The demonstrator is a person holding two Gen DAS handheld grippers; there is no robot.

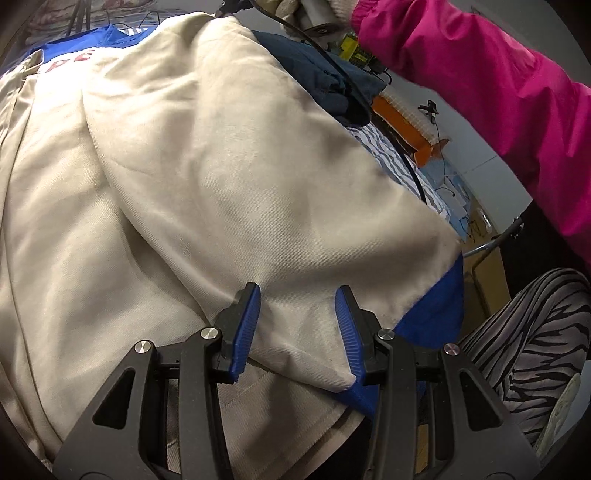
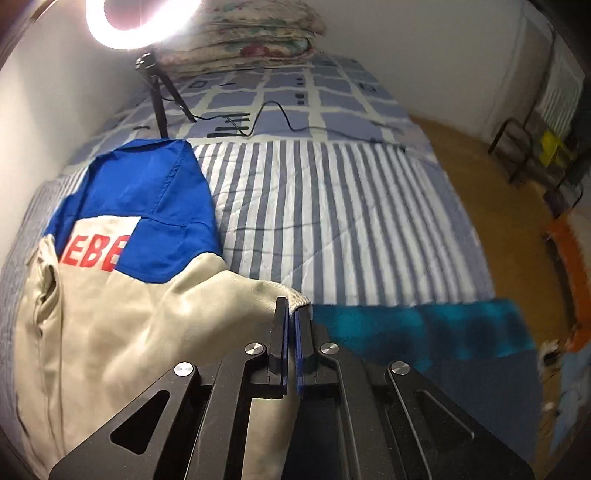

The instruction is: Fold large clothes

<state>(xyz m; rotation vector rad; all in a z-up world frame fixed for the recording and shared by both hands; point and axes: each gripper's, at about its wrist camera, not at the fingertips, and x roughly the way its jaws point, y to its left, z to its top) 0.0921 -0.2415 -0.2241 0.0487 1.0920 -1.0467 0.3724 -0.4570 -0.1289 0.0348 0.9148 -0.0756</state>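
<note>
jacket (image 2: 110,314) beige/blue, on bed (image 2: 332,221), its blue top toward the ring light (image 2: 144,22) | right tool (image 2: 291,325) clenched on beige edge | left tool (image 1: 297,306) spread, released over hem | risk: thin pinch slips, fold collapses; cable (image 2: 280,110) beyond the jacket may snag

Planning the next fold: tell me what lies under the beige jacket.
The beige jacket lies on the striped bedspread, whose stripes show beside it. Anything directly beneath the fabric is covered.
</note>
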